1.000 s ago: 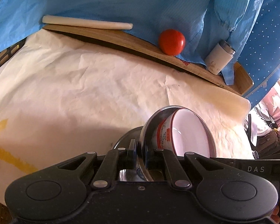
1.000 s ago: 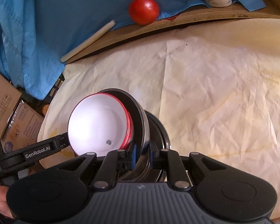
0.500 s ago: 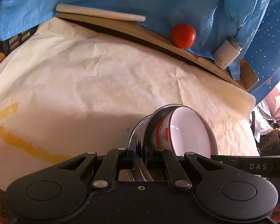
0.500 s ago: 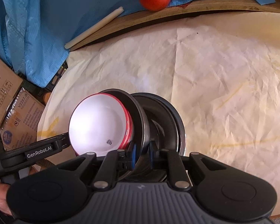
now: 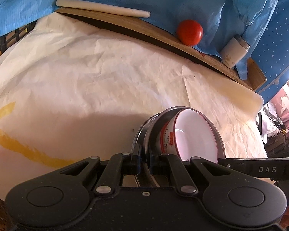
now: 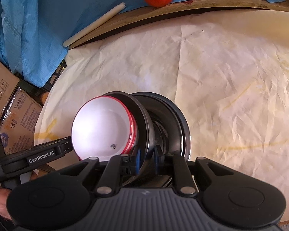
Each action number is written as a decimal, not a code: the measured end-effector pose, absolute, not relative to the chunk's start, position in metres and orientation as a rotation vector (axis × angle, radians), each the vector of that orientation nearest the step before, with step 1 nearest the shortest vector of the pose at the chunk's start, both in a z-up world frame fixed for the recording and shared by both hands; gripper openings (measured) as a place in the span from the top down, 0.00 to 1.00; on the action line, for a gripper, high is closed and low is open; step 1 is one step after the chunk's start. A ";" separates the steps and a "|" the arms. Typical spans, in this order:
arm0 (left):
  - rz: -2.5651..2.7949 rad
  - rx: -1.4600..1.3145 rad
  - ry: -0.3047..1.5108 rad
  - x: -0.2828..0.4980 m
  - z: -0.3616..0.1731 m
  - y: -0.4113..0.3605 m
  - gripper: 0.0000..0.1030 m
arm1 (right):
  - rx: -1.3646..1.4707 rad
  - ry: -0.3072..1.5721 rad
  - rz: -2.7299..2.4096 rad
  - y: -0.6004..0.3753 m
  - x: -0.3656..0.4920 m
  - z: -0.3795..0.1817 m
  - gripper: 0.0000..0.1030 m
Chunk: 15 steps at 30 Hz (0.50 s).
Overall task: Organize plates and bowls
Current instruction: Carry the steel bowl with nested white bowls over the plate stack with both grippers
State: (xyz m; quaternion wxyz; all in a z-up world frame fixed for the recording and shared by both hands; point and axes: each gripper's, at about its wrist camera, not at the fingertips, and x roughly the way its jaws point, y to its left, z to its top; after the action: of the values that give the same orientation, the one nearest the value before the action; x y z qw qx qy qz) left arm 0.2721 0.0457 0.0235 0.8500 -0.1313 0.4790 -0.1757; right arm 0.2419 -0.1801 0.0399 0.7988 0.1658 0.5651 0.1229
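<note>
- Our left gripper pinches the edge of a metal bowl with its fingers closed tight on it.
- Our right gripper pinches the same metal bowl on its other side.
- A white bowl with a red rim sits inside the metal bowl, and both are tipped up on edge.
- A second metal bowl is just behind them, above the paper-covered worktop.
- A tomato sits far back on a wooden board.
</note>
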 end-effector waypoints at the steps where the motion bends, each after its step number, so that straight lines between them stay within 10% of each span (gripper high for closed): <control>1: -0.370 -0.274 1.008 0.272 0.023 0.045 0.94 | 0.358 1.213 0.264 -0.181 0.242 0.040 0.85; 15: -0.381 -0.221 1.001 0.270 0.022 0.032 0.94 | 0.364 1.213 0.254 -0.188 0.242 0.043 0.84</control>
State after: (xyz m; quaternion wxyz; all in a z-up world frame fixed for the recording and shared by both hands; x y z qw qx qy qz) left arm 0.2700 0.0321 0.0219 0.8542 -0.1051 0.4758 -0.1813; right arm 0.2416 -0.1880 0.0434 0.7986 0.1696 0.5652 0.1185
